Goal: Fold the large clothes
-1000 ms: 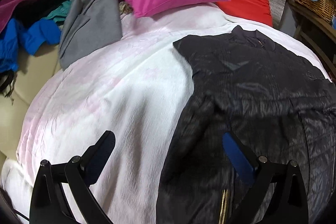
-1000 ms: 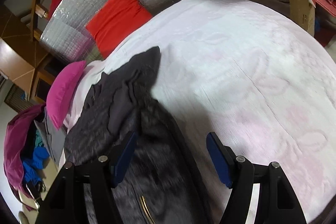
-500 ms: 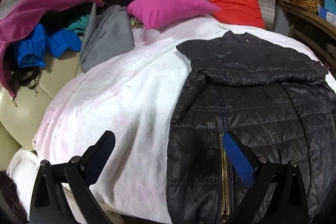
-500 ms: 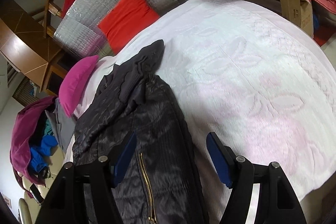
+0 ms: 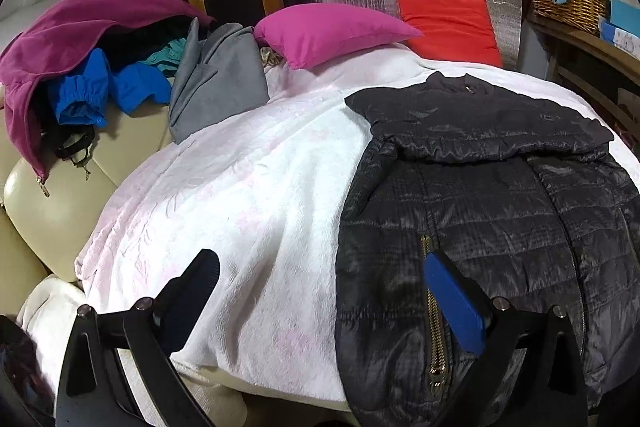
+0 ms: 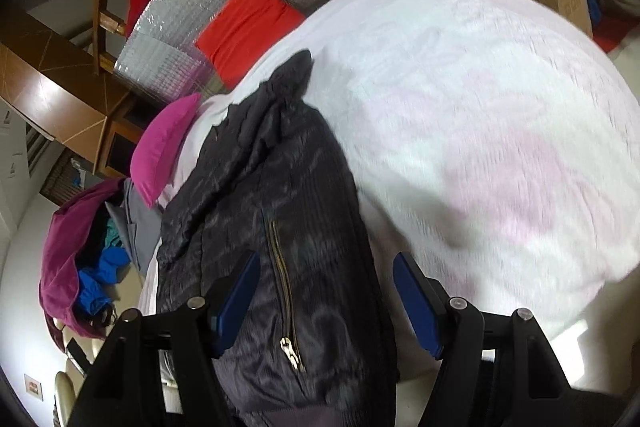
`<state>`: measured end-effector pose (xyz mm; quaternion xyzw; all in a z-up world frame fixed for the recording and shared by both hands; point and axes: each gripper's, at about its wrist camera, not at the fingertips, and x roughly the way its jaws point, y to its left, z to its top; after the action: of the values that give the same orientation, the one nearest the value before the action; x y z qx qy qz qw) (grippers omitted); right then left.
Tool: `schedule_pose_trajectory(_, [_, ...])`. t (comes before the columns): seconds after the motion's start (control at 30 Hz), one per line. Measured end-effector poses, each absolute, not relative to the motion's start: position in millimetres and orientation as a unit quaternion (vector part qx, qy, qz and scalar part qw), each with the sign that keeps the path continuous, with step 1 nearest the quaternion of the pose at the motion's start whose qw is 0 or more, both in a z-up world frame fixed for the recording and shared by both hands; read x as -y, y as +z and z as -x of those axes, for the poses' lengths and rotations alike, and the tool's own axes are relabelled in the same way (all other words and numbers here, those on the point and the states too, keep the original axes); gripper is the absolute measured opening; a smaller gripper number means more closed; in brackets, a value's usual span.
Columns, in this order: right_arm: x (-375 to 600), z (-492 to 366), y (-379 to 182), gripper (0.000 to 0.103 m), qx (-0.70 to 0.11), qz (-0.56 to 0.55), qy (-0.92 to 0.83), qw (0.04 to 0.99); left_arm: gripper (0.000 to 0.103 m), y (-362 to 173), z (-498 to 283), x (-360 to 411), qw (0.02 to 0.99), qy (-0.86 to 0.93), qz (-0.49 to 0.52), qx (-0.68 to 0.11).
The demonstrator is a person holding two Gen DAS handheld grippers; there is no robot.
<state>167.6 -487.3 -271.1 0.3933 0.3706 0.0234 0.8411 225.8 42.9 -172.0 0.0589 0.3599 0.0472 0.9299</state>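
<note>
I had both tools spread wide and empty: left gripper (image 5: 320,291) and right gripper (image 6: 324,291) hung over the near hem of the black quilted jacket (image 5: 480,207). Its gold zipper (image 6: 282,283) ran just ahead between my right jaws, white blanket (image 5: 240,187) beneath, magenta pillow (image 5: 332,31) beyond.

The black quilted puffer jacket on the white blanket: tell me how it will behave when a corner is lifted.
The black quilted puffer jacket will probably go floppy: its sleeves already lie folded and creased across the chest. The shiny shell looks slick, so it may slip from a shallow pinch. The puffy quilting suggests it is light for its bulk, and likely to drag over the white blanket rather than lift whole.
</note>
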Motion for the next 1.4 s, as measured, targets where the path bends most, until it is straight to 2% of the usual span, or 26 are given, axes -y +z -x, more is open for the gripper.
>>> schedule_pose_trajectory(1.07, [478,-146,-294,0.072,-0.392,-0.398,0.035,0.828,0.102,-195,-189,-21,0.918,0.043,-0.106,-0.380])
schedule_pose_trajectory(1.4, [472,-143,-303,0.072,-0.419,-0.381,0.030,0.823,0.102,-215,-174,-5,0.902,0.023,-0.103,-0.419])
